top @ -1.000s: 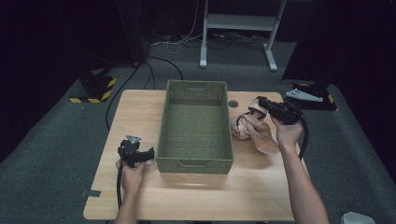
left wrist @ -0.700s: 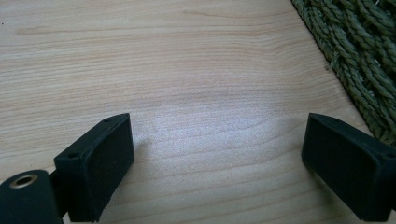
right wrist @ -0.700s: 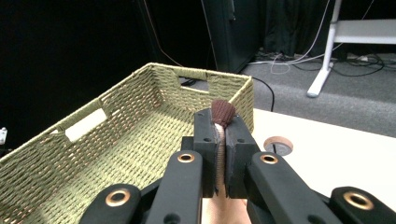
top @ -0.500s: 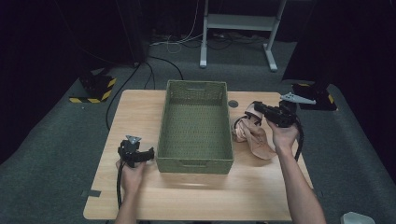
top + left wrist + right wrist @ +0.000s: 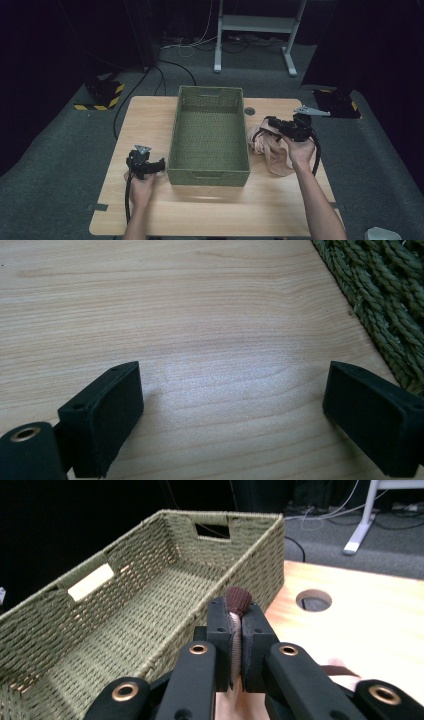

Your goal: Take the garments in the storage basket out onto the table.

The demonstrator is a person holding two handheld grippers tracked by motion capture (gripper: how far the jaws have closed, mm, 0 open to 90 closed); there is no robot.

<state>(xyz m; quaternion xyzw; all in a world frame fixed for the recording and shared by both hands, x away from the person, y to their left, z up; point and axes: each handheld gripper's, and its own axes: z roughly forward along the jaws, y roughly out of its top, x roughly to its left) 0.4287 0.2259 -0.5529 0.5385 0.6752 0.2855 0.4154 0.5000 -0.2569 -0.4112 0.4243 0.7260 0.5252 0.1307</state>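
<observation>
Our right gripper point(image 5: 235, 630): jaws pinched tight on beige garment point(image 5: 272, 150), brown trim poking out top, just right of woven basket point(image 5: 208, 135). Left gripper point(image 5: 230, 410): jaws wide over bare surface point(image 5: 200, 315).

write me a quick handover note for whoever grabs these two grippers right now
Right gripper: shut on the pinkish cloth item, its brown-trimmed edge pinched between the jaws, just right of the green woven basket.
Left gripper: open, holding nothing, low over the wooden table at the basket's left side.
Done: cloth gripped.
Left: probably lift it into the basket, which looks empty.
</observation>
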